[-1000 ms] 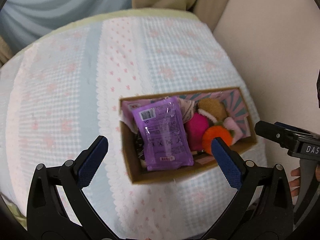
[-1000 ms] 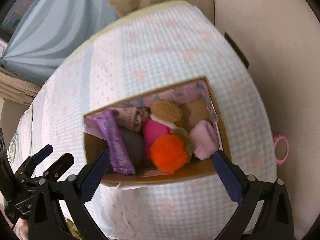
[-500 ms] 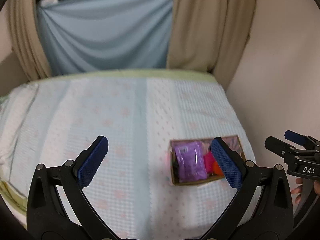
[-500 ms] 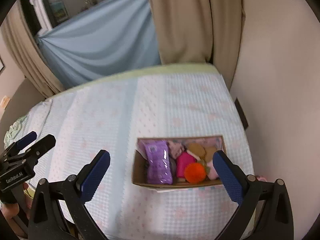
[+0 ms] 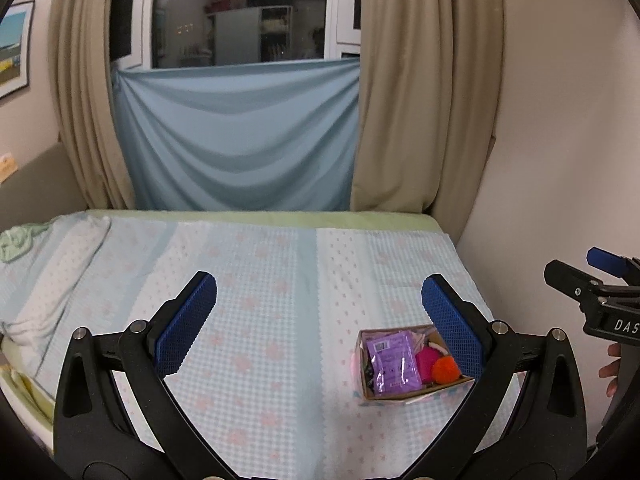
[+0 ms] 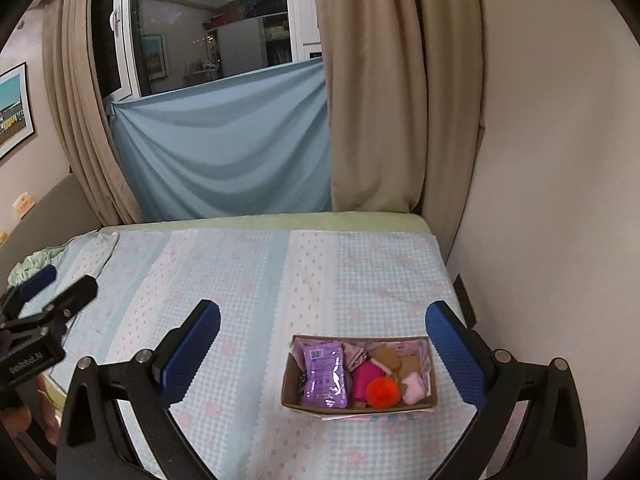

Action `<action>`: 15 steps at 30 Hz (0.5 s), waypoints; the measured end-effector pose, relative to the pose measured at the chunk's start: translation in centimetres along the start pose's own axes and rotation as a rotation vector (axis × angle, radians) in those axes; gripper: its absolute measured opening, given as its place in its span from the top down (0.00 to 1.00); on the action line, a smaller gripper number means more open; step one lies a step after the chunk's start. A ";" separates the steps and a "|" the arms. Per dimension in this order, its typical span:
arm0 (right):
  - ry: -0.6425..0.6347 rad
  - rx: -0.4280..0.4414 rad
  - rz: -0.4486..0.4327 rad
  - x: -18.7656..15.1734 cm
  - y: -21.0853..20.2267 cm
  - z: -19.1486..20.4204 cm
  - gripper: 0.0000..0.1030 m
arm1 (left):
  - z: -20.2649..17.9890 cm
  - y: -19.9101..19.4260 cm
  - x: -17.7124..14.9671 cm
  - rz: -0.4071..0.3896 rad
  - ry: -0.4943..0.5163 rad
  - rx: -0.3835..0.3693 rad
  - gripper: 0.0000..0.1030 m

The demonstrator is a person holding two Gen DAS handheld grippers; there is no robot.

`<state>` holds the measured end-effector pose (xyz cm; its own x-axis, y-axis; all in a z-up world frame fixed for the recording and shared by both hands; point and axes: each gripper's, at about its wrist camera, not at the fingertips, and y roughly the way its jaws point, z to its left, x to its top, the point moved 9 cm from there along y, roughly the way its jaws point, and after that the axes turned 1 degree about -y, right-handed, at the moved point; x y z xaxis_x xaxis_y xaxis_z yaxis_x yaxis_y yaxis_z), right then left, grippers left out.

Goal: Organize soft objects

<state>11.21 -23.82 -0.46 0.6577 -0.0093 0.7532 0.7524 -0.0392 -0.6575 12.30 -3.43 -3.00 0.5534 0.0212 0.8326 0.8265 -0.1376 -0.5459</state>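
I held both grippers high above the bed (image 6: 248,280) — left gripper (image 5: 320,320) with its fingers spread wide and empty, right gripper (image 6: 322,344) likewise spread and gripping nothing. The cardboard box (image 6: 294,384) sat on the checked bedspread near the right-hand wall. Inside it lay the purple packet (image 6: 323,372) at the left, then a magenta soft item (image 6: 362,380), an orange pom-pom (image 6: 383,392) and a pale pink piece (image 6: 414,388) — all packed side by side.
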 end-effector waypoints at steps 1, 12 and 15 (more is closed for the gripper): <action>-0.001 -0.007 -0.007 -0.1 -0.2 0.0 0.01 | 0.0 -0.3 0.1 -0.008 0.002 0.001 0.01; 0.010 -0.050 -0.055 -0.5 -2.2 -0.2 0.01 | -0.2 -2.5 -0.2 -0.046 0.011 -0.003 0.01; 0.014 -0.055 -0.060 -0.6 -2.4 -0.2 0.01 | -0.2 -2.6 -0.1 -0.051 0.008 0.000 0.01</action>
<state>8.99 -23.92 0.71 0.6108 -0.0191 0.7916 0.7871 -0.0945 -0.6096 10.09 -3.28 -1.71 0.5095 0.0205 0.8602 0.8538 -0.1366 -0.5024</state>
